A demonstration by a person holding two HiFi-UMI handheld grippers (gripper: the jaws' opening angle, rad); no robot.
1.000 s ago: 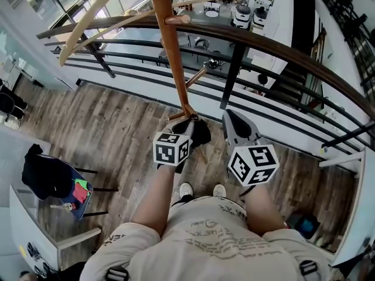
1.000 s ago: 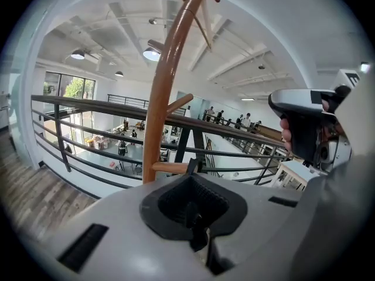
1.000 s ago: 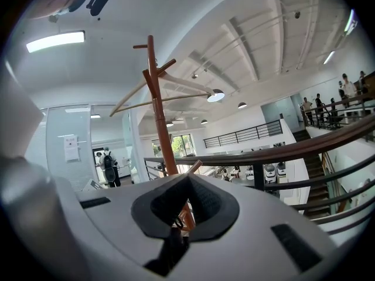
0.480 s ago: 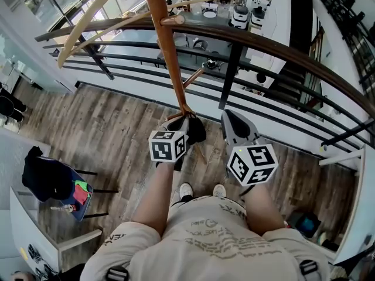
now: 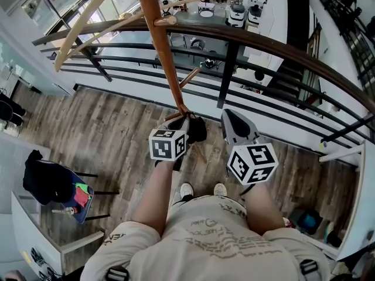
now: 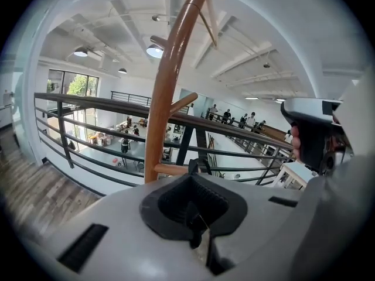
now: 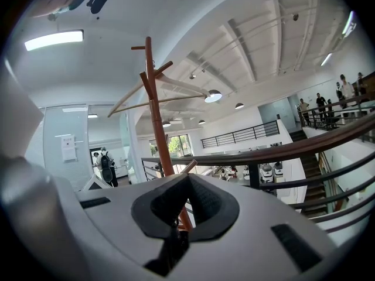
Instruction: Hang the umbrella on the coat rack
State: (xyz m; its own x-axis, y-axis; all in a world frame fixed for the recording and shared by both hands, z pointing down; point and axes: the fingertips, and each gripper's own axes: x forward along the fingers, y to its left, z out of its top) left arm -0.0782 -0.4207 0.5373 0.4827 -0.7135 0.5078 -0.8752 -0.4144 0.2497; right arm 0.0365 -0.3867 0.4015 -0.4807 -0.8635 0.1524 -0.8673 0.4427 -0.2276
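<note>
The brown wooden coat rack pole (image 5: 159, 45) rises just ahead of me, also seen in the left gripper view (image 6: 162, 98) and the right gripper view (image 7: 154, 116). My left gripper (image 5: 188, 122) is at the pole's lower part, jaws shut. A black umbrella (image 5: 200, 131) hangs by it. Its black loop (image 6: 197, 165) pokes out past the jaw tips (image 6: 195, 180), at the end of a short low peg (image 6: 171, 170). My right gripper (image 5: 229, 117) is held just to the right of it, shut and empty (image 7: 186, 179).
A dark railing (image 5: 281, 47) with black bars runs right behind the rack, with an open drop to a lower floor beyond. A chair with a black coat (image 5: 44, 179) stands at the left beside a white desk (image 5: 26, 227). My feet (image 5: 186, 189) are close to the rack's base.
Both grippers stay almost where they were. The left one has edged slightly left and up along the pole; the view has tilted a little.
</note>
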